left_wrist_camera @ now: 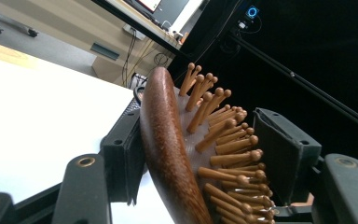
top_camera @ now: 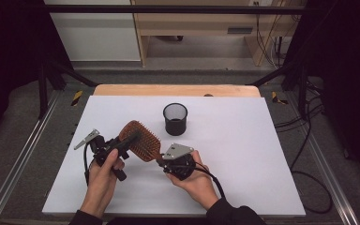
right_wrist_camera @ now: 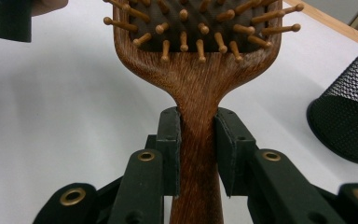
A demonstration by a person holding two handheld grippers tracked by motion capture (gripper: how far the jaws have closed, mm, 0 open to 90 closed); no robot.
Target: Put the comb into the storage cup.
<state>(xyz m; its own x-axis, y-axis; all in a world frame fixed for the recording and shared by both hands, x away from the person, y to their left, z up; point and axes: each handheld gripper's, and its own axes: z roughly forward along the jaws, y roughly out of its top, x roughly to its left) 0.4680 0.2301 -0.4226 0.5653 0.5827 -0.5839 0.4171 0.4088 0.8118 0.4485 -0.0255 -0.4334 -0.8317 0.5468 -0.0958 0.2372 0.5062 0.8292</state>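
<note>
A wooden paddle hairbrush (top_camera: 143, 140) with wooden pins is held up over the white table (top_camera: 243, 154), between both grippers. My right gripper (right_wrist_camera: 199, 128) is shut on its narrow handle (right_wrist_camera: 198, 88), one pad on each side. My left gripper (left_wrist_camera: 200, 133) spans the brush head (left_wrist_camera: 165, 149) edge-on. One pad lies against the smooth wooden back and the other meets the pin tips (left_wrist_camera: 254, 140). In the high view the left gripper (top_camera: 130, 139) sits at the head's left side and the right gripper (top_camera: 161, 161) at the handle end.
A black mesh cup (top_camera: 175, 118) stands upright on the table just behind the brush, and shows as the black mesh cup (right_wrist_camera: 349, 116) at the right of the right gripper view. A wooden strip (top_camera: 176, 90) runs along the far table edge. Metal rails flank both sides.
</note>
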